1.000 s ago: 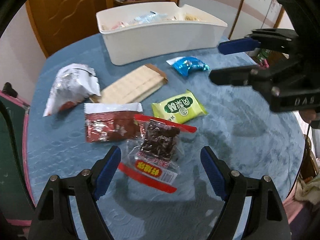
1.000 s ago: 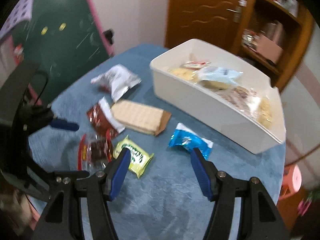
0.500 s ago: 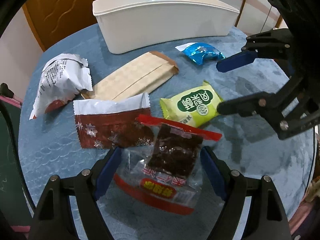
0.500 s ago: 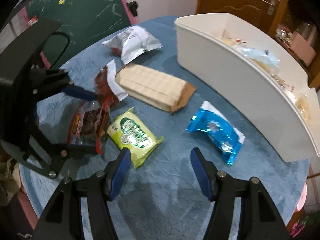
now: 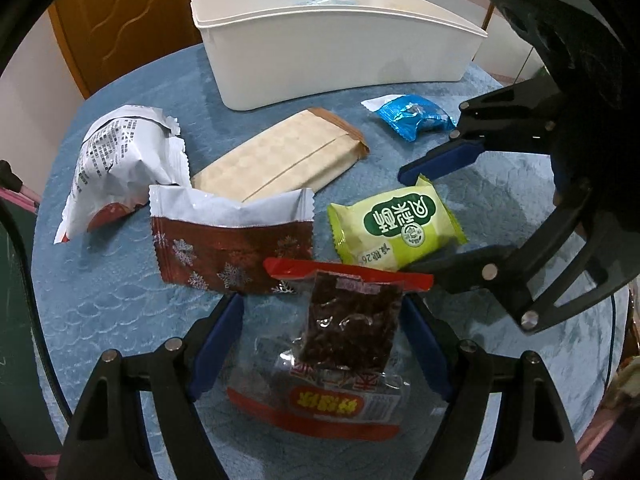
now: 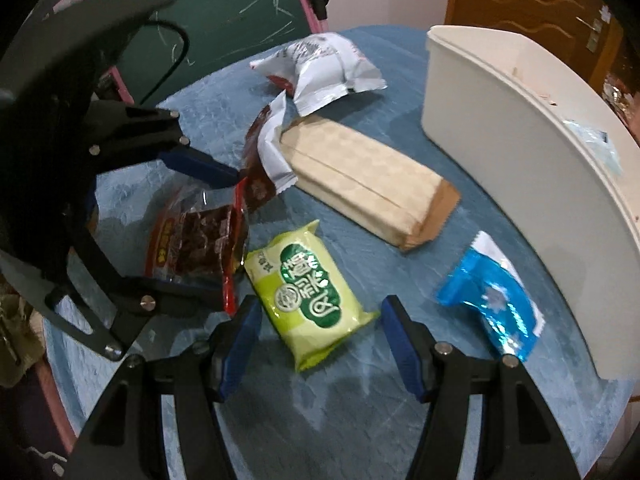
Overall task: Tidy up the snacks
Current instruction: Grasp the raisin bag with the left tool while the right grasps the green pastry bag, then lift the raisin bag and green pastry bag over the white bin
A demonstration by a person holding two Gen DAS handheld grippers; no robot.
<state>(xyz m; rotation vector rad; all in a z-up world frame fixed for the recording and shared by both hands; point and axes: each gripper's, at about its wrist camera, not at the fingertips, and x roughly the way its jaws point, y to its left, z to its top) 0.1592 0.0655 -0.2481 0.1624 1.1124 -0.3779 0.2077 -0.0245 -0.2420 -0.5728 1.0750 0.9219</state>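
Both claws hang spread over the blue bench, gripping nothing. The left claw straddles a clear red-edged packet of dark snack without pinching it. The right claw stands open around the near end of the green packet. Farther off lie a tan wafer pack, a blue packet and the white bin.

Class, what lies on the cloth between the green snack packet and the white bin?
The tan biscuit pack lies between the green packet and the white bin, seen in the right wrist view.
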